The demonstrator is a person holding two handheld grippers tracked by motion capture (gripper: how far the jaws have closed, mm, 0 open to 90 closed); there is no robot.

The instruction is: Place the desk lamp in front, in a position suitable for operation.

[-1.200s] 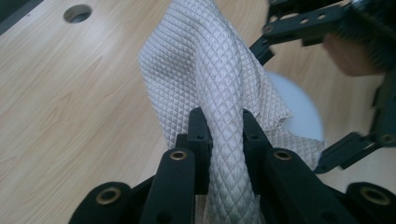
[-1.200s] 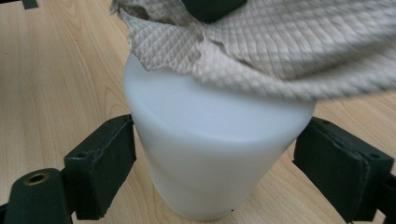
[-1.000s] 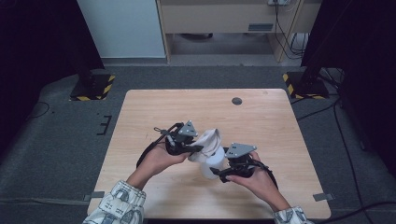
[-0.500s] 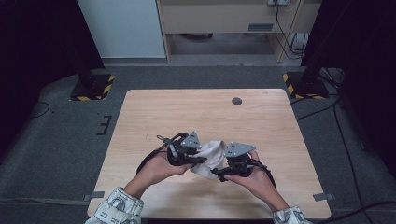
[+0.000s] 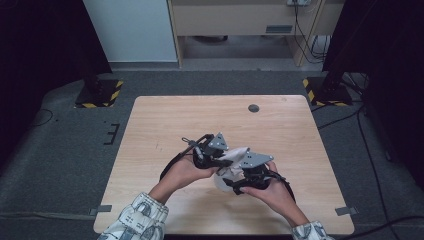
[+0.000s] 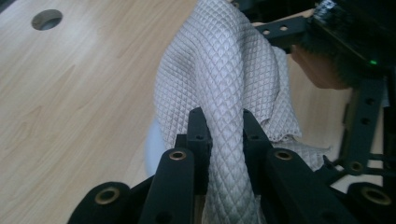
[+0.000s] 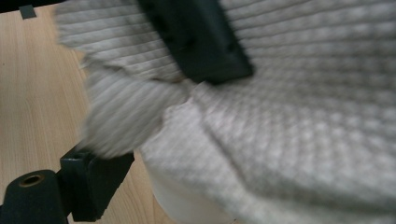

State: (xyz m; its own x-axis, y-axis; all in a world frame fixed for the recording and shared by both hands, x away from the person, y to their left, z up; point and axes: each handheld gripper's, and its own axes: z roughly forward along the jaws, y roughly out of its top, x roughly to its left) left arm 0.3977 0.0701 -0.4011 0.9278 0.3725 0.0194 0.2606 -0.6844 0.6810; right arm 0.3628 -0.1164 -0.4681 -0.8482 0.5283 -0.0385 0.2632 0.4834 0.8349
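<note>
Left gripper (image 6: 219, 135) clamps cloth (image 6: 224, 70); right gripper (image 5: 248, 175) grip unclear, cloth covers it. Keep cloth taut over white cup (image 7: 187, 205), wipe slowly.

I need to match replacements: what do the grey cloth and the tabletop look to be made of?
The cloth looks like a woven textile, pale grey, matte with a slight sheen; its fine diamond weave and soft folds suggest this. The tabletop looks like light wood or wood-look laminate, smooth, with visible grain; which cannot be told.

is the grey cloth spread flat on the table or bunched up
Bunched up. The grey cloth hangs in folds off the table, a gathered strand pinched between the left gripper jaws.
</note>
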